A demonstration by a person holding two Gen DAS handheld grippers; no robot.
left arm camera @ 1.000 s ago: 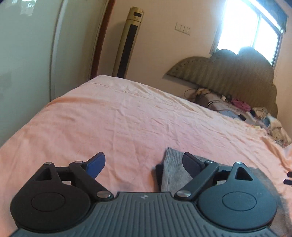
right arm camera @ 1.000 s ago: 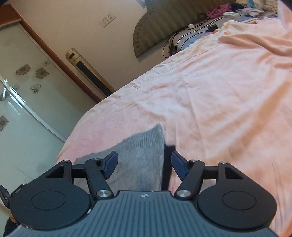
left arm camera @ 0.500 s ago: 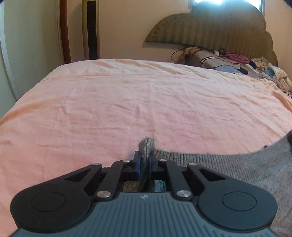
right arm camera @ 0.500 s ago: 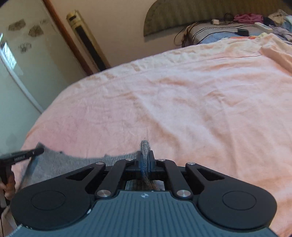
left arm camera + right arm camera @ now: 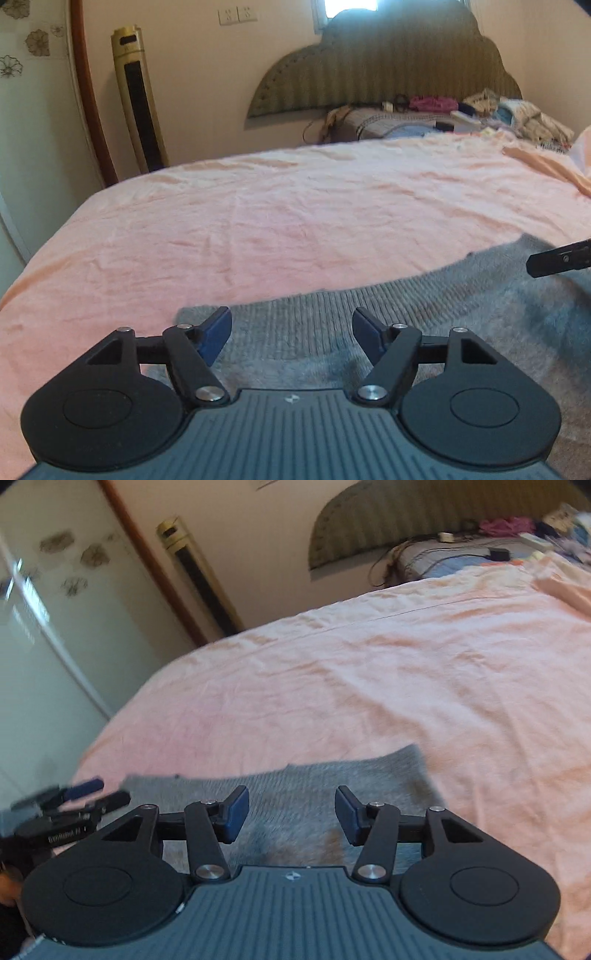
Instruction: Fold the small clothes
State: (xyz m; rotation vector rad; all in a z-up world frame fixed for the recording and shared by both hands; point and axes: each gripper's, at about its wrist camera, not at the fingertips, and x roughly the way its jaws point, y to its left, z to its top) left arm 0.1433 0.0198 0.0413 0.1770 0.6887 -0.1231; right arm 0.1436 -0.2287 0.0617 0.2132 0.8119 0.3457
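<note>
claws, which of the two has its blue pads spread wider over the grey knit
The left claw: its opening pads stand farther apart above the grey knit than the right claw's. Neither grips it.

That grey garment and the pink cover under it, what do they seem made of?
The grey garment looks like knitted wool or acrylic: ribbed rows along its edge, a fuzzy matte surface. The pink cover looks like thin woven cotton, matte, with fine creases. Neither fibre is certain.
</note>
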